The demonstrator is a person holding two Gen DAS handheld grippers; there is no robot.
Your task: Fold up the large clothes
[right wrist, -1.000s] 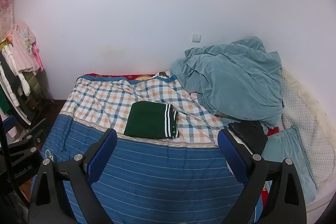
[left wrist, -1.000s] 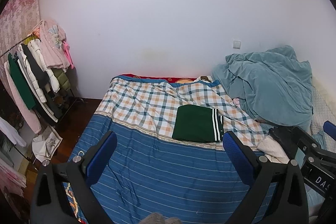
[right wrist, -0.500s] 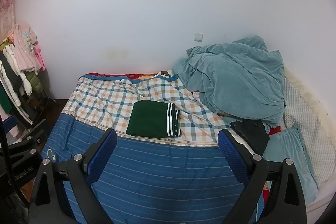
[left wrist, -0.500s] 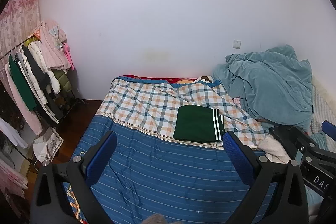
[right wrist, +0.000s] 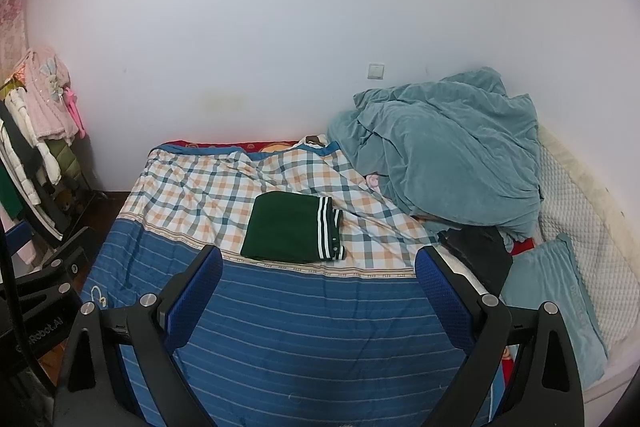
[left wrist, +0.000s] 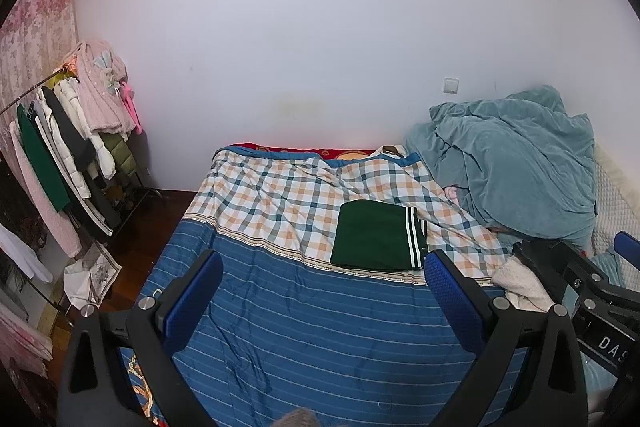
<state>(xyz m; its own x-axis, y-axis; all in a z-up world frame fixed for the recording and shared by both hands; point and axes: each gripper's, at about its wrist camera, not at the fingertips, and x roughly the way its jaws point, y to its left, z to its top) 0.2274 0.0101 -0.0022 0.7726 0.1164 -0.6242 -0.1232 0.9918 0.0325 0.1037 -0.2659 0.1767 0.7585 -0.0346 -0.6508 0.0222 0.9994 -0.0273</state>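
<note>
A dark green garment [left wrist: 376,235] with white stripes lies folded into a neat rectangle on the checked part of the bed cover [left wrist: 280,195]; the right wrist view shows the same garment [right wrist: 292,233]. My left gripper [left wrist: 320,291] hangs open over the blue striped part of the cover, well short of the garment, holding nothing. My right gripper [right wrist: 318,287] is also open and empty, at a similar distance. The right gripper's body [left wrist: 592,291] shows at the right edge of the left wrist view.
A crumpled teal blanket [right wrist: 444,147] is heaped at the bed's far right, with a black garment [right wrist: 480,251] and a teal pillow [right wrist: 560,303] below it. A clothes rack [left wrist: 60,155] full of hanging clothes stands left of the bed. A white wall lies behind.
Both views have shifted slightly; the green garment sits a little farther right and lower in each. Both grippers stay open and empty.
</note>
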